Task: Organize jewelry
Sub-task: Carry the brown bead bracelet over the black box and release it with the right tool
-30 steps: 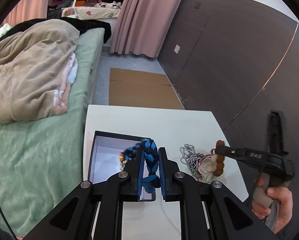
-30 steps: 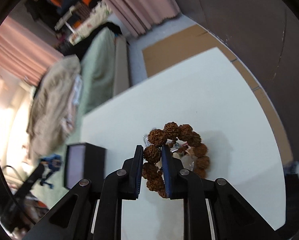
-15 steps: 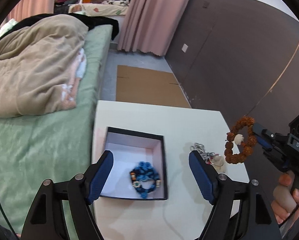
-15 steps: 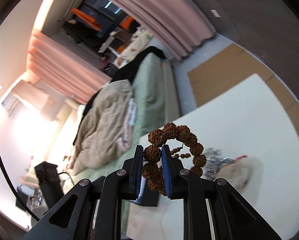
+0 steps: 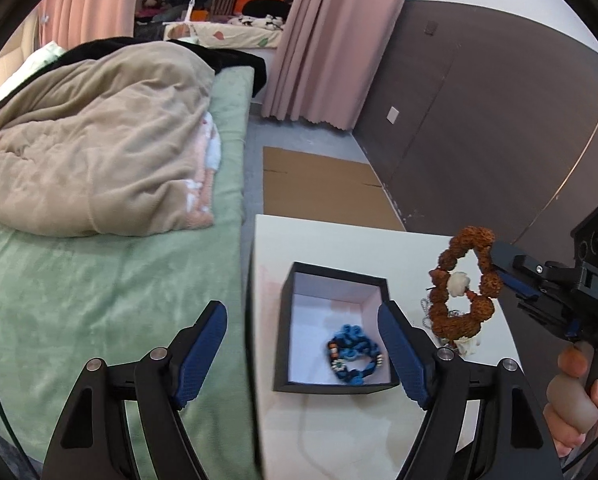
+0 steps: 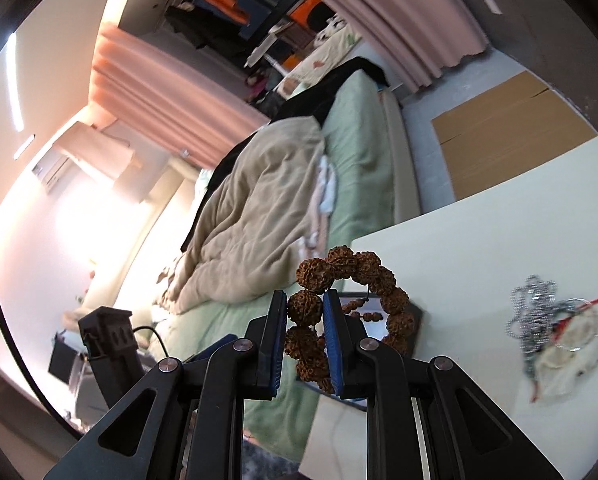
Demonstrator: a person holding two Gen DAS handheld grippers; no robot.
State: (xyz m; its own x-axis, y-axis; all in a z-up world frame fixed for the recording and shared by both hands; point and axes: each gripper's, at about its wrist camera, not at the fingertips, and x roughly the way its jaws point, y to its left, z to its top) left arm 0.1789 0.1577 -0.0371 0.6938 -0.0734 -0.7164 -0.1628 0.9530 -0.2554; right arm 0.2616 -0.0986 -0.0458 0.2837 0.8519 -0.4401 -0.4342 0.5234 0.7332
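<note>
A black box (image 5: 297, 334) with a white inside stands on the white table (image 5: 339, 428). A blue bead bracelet (image 5: 353, 354) lies in it. My left gripper (image 5: 303, 348) hangs open above the box's near left part, holding nothing. A brown seed-bead bracelet (image 5: 463, 284) dangles in the air right of the box, with my right gripper (image 6: 306, 318) shut on one of its beads (image 6: 305, 310). A silver chain and some pale jewelry (image 6: 547, 332) lie in a small heap on the table to the right.
A bed with a green sheet (image 5: 99, 292) and a beige quilt (image 5: 91, 152) runs along the table's left edge. Flat cardboard (image 5: 323, 188) lies on the floor beyond the table. A dark wall (image 5: 479, 120) stands to the right. A hand (image 5: 579, 404) grips the right tool's handle.
My left gripper opened and let the blue bracelet fall into the box, then drew back to the left. My right gripper lifted the brown bracelet off the table and carried it toward the box.
</note>
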